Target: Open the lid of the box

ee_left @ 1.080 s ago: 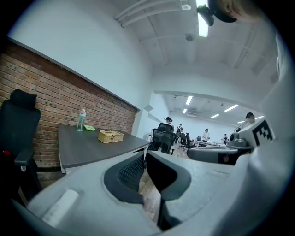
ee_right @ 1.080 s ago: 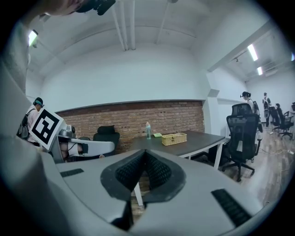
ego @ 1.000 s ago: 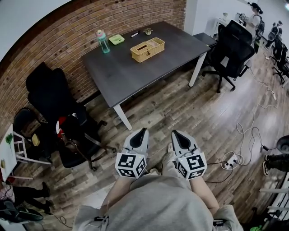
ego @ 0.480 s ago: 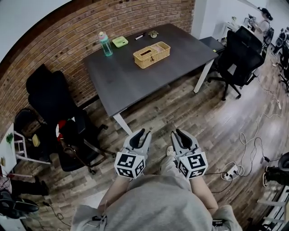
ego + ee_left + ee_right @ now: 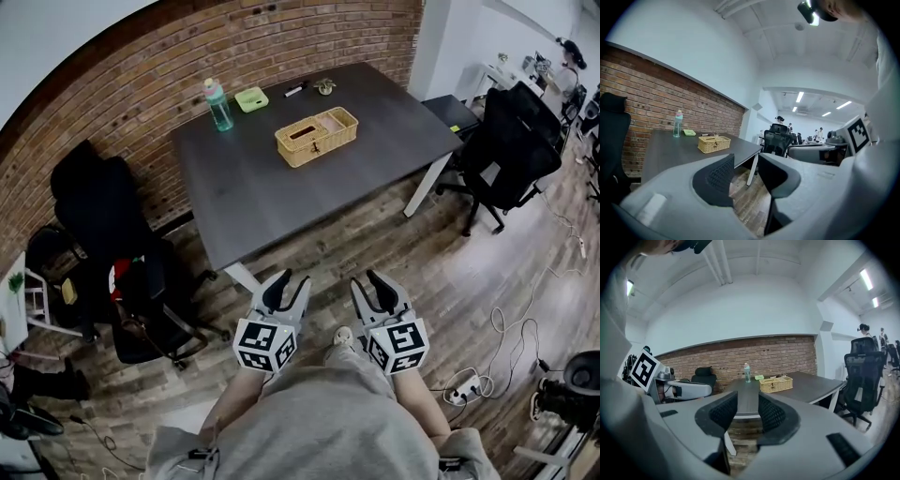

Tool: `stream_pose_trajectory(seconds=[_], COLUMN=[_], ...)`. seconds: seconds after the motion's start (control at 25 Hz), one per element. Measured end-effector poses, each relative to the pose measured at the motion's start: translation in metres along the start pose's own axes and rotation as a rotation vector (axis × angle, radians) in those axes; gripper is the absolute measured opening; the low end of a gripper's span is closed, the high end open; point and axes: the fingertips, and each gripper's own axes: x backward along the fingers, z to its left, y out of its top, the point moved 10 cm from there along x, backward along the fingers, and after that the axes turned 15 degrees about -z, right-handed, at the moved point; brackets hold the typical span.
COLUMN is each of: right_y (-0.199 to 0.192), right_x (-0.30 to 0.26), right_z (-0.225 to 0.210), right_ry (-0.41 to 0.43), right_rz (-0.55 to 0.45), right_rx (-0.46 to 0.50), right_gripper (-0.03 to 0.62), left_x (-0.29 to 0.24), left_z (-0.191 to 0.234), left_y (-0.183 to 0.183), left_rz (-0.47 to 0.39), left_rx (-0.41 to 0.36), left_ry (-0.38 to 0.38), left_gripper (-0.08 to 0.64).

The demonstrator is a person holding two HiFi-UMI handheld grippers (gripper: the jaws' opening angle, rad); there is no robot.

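Observation:
A woven wicker box point(image 5: 317, 136) with its lid down stands on the dark grey table point(image 5: 281, 178) by the brick wall. It shows small in the left gripper view point(image 5: 714, 143) and the right gripper view point(image 5: 776, 383). Both grippers are held close to the person's body, over the wooden floor and well short of the table. My left gripper point(image 5: 287, 284) has its jaws opening with nothing between them. My right gripper point(image 5: 373, 284) is also opening, and only floor and table show in the gap.
A teal bottle point(image 5: 218, 104), a green dish point(image 5: 251, 98), a marker point(image 5: 294, 90) and a small object sit at the table's far edge. Black office chairs stand at the left point(image 5: 94, 206) and right point(image 5: 511, 141). Cables and a power strip point(image 5: 459, 394) lie on the floor at right.
Both grippers' jaws have spread from shut to apart. The view has moved nearer to the table, which now sits lower and more central in the head view.

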Motion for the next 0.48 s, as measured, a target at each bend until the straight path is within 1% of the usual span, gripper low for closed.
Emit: stream_pose_trajectory(seconds=[0.2, 0.36, 0.48], right_y=[0.009, 0.01, 0.009], right_x=[-0.029, -0.047, -0.06], right_z=[-0.045, -0.076, -0.095], right_ry=[0.039, 0.07, 0.094], right_rz=[-0.007, -0.003, 0.001], right_rx=[-0.003, -0.002, -0.003], right_gripper=[0.166, 0.173, 0.173], left_x=[-0.04, -0.069, -0.09], left_z=[0.001, -0.002, -0.003], left_y=[0.0, -0.003, -0.008], left_rz=[-0.024, -0.042, -0.048], left_rx=[0.027, 0.03, 0.034], left_ry=[0.055, 0.098, 0.115], left_gripper=[0.149, 0.149, 0.149])
